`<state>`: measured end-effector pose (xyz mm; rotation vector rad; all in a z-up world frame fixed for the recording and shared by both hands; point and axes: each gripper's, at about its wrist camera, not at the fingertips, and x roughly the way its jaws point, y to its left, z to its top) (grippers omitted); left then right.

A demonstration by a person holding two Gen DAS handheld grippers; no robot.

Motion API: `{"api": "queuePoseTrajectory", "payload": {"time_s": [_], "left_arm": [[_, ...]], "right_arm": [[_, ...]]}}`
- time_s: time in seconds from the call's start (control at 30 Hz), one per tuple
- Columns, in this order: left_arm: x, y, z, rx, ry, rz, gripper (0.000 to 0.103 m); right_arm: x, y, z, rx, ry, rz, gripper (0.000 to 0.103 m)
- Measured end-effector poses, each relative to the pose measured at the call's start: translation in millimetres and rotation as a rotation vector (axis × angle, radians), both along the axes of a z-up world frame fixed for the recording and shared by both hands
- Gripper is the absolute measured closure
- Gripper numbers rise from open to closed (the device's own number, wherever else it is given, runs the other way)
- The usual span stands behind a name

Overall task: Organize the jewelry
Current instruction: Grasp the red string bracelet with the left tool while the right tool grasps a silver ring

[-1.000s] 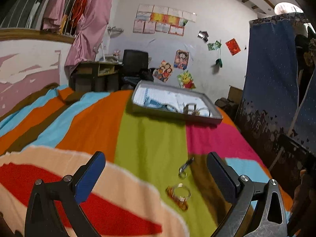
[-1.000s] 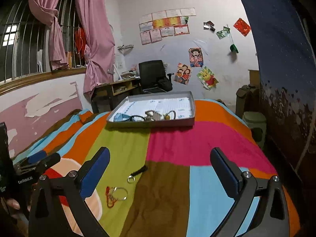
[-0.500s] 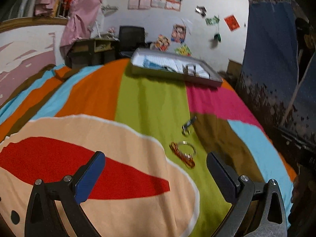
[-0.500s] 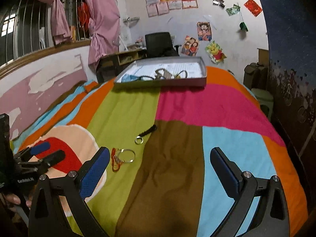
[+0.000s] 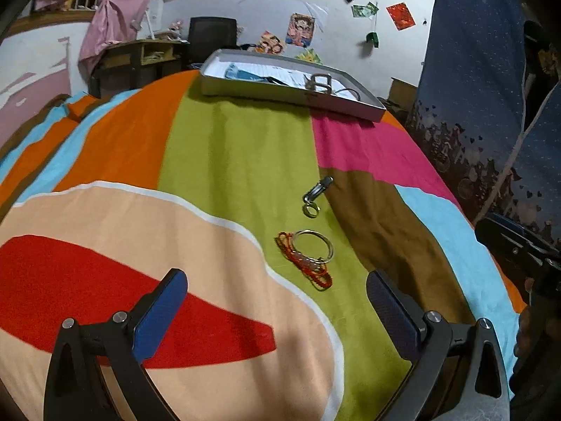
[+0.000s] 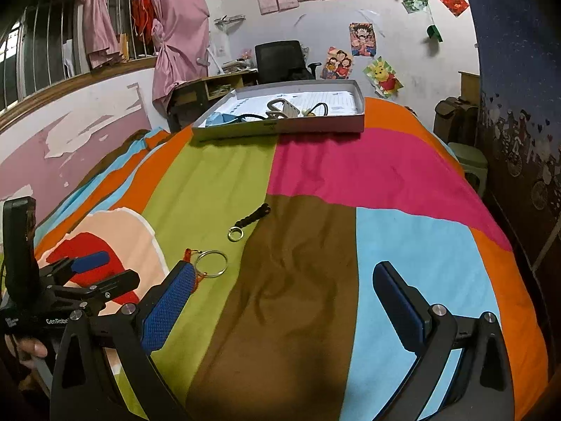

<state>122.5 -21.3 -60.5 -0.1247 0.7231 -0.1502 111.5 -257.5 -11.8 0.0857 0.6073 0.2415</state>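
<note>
On the striped bedspread lie a metal ring with an orange cord [image 5: 308,256] [image 6: 209,263] and, beyond it, a dark strap with a small ring [image 5: 316,193] [image 6: 249,220]. A grey shallow box [image 5: 350,107] [image 6: 315,127] at the bed's far end holds several pieces, among them a metal buckle [image 5: 319,80] [image 6: 280,107]. My left gripper [image 5: 277,301] hangs open just short of the ring with cord, nothing between its fingers. Over the brown patch my right gripper [image 6: 284,293] is open and empty, its left finger [image 6: 168,308] close beside the ring. The left gripper [image 6: 89,270] shows at the left edge of the right wrist view.
A pink wall and barred window with pink curtains [image 6: 178,31] run along the bed's left. Behind the box stand a desk [image 6: 210,87] and a black chair [image 6: 278,59]. A dark blue curtain [image 5: 473,87] hangs on the right, with a green stool [image 6: 468,161] beside the bed.
Both grippers have tilted down and come closer over the bed; the ring with cord and the strap now sit nearer to them. Both stay open.
</note>
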Motion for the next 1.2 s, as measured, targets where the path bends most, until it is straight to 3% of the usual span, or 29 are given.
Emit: {"api": "queuePoseTrajectory", "payload": {"time_s": [0.07,0.27,0.3,0.4,0.63,0.7,0.87,0.97,1.03,1.2], "left_arm": [[4.8,-0.9,-2.5,-0.015,0.015,-0.018,0.002],[20.7,-8.2,-11.8,-0.024,0.062,-0.087,0.021],[22.7,-9.3,-13.5,-0.026,0.072,-0.098,0.025],[30.8,-11.5,-19.0,-0.039,0.107,-0.125,0.033],[52.4,-12.9,-26.7,-0.065,0.170,-0.146,0.053],[58.8,-12.4,-27.2,-0.077,0.187,-0.151,0.061],[69.5,-18.2,-29.8,-0.066,0.224,-0.172,0.065],[74.9,-19.0,-37.0,-0.053,0.264,-0.164,0.073],[77.4,-14.8,-40.0,-0.071,0.277,-0.149,0.076],[85.1,-8.3,-44.3,-0.119,0.310,-0.137,0.079]], "right_arm": [[4.4,-3.0,-0.3,0.001,-0.001,0.004,0.003],[28.9,-7.8,-1.8,0.037,-0.005,0.023,0.004],[33.9,-7.3,-3.1,0.047,0.000,0.030,0.008],[51.1,-2.5,-11.4,0.066,0.036,0.066,0.038],[81.6,14.6,-32.0,0.090,0.110,0.175,0.067],[90.2,21.7,-36.4,0.089,0.124,0.206,0.071],[106.8,38.5,-43.6,0.098,0.142,0.271,0.077],[113.2,52.1,-46.9,0.094,0.147,0.315,0.078],[116.6,61.6,-49.5,0.083,0.157,0.345,0.085],[125.5,83.6,-64.5,0.049,0.223,0.406,0.085]]}}
